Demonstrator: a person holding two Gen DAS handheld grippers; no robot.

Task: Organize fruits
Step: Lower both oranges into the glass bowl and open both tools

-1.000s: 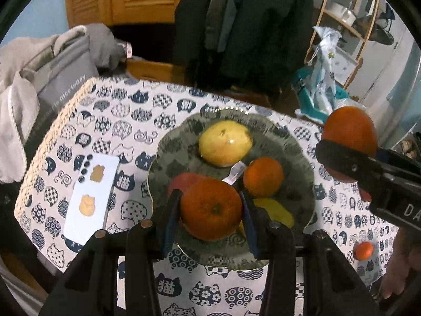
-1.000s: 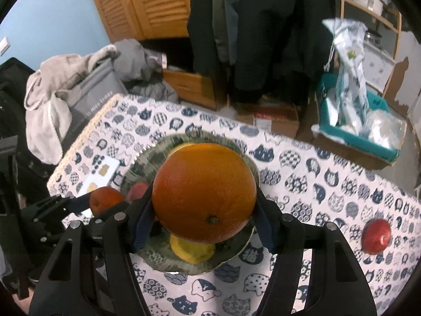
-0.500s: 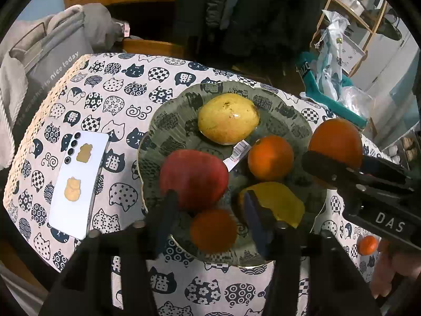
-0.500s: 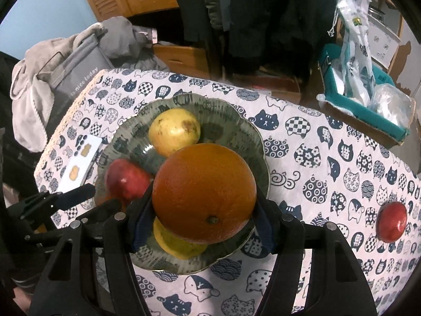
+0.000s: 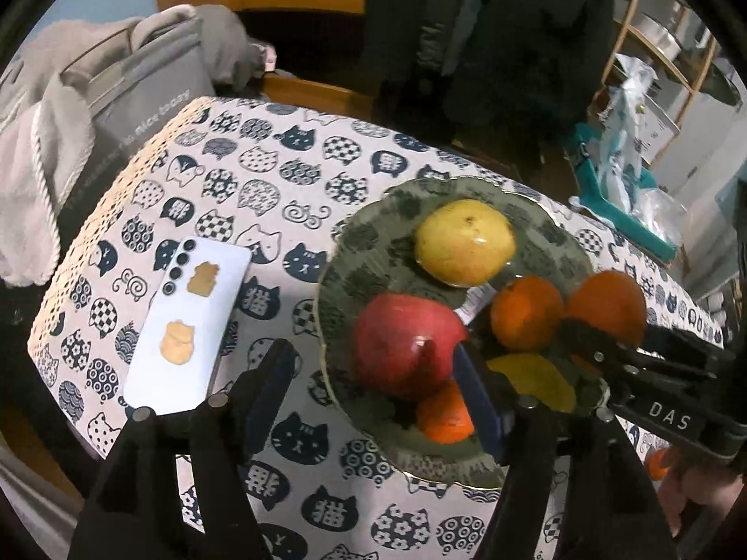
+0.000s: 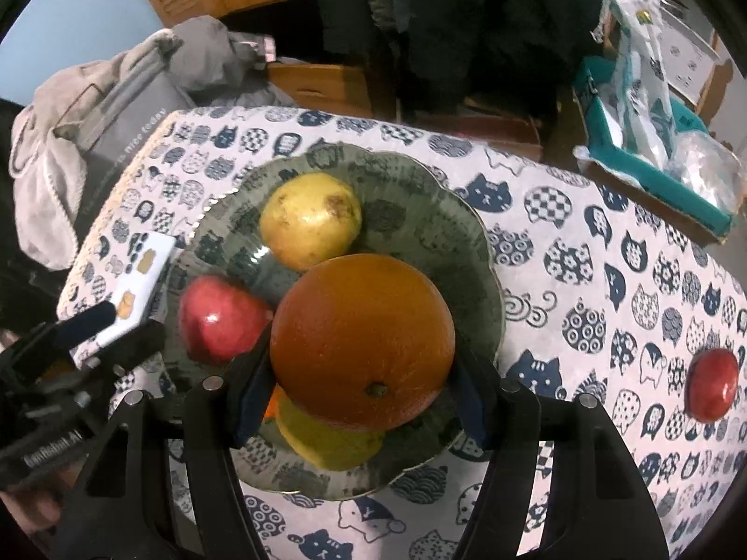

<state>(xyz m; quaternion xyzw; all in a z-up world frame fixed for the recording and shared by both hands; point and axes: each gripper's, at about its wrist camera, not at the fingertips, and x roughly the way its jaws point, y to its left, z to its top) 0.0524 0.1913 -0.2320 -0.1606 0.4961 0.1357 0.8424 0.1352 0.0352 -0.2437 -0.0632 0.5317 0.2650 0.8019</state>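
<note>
A grey-green scalloped plate (image 5: 373, 242) (image 6: 420, 219) holds a yellow pear (image 5: 464, 242), a red apple (image 5: 401, 345), a small orange (image 5: 527, 312), a yellow fruit (image 5: 537, 380) and another small orange (image 5: 443, 415) at its front. My left gripper (image 5: 373, 387) hangs over the plate's front left. Its jaws are opening, with the apple's near side between them but untouched. My right gripper (image 6: 362, 394) is shut on a large orange (image 6: 362, 340), held just above the plate's near right part.
A white phone (image 5: 191, 322) lies on the cat-print tablecloth left of the plate. A red fruit (image 6: 712, 382) sits on the cloth at the far right, and a small orange (image 5: 660, 462) near a hand. A grey bag (image 5: 140, 93) and clothes stand beyond the table's left edge.
My left gripper let go of the small orange, which now lies on the plate's front, and its jaws spread as it shifted left. My right gripper sank toward the plate with the large orange.
</note>
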